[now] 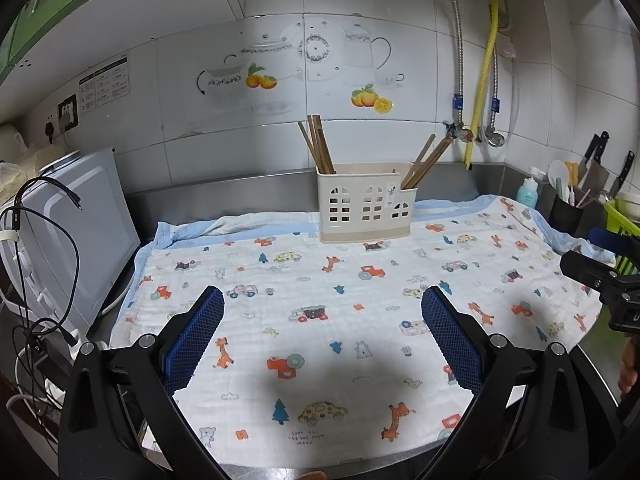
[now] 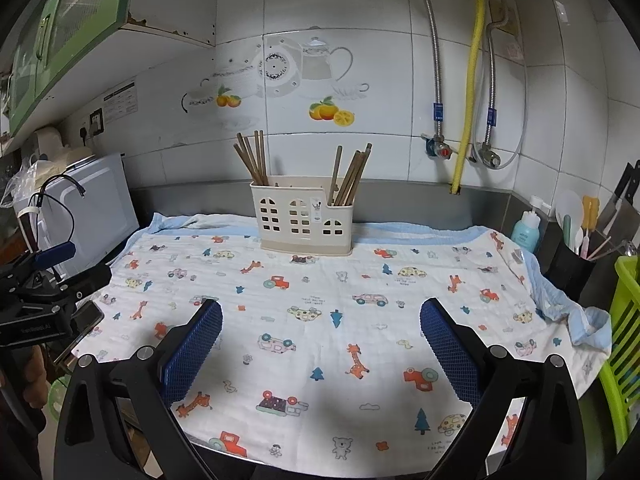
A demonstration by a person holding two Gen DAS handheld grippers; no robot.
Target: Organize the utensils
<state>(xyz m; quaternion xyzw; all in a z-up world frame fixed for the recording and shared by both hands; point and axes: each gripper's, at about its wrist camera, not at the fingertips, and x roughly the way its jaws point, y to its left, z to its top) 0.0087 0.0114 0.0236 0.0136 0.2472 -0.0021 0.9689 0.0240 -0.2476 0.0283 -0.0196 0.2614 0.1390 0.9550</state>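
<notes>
A cream utensil holder (image 1: pixel 365 208) (image 2: pixel 305 219) with window cut-outs stands at the back of a cartoon-print cloth (image 1: pixel 320 320) (image 2: pixel 320 320). Wooden chopsticks lean in its left end (image 1: pixel 318 146) (image 2: pixel 253 158) and in its right end (image 1: pixel 424 160) (image 2: pixel 352 174). My left gripper (image 1: pixel 322 304) is open above the cloth's near part, nothing between its blue pads. My right gripper (image 2: pixel 320 316) is open too, likewise with nothing held. Each gripper shows at the edge of the other's view: the right one (image 1: pixel 600 276) and the left one (image 2: pixel 44 276).
A white appliance (image 1: pixel 76 236) (image 2: pixel 92 208) with loose cables stands at the left. At the right are a blue bottle (image 2: pixel 527 230), a black cup of utensils (image 2: pixel 570 268), knives (image 1: pixel 596 156) and a green basket (image 2: pixel 624 340). Pipes and a yellow hose (image 2: pixel 470 80) run down the tiled wall.
</notes>
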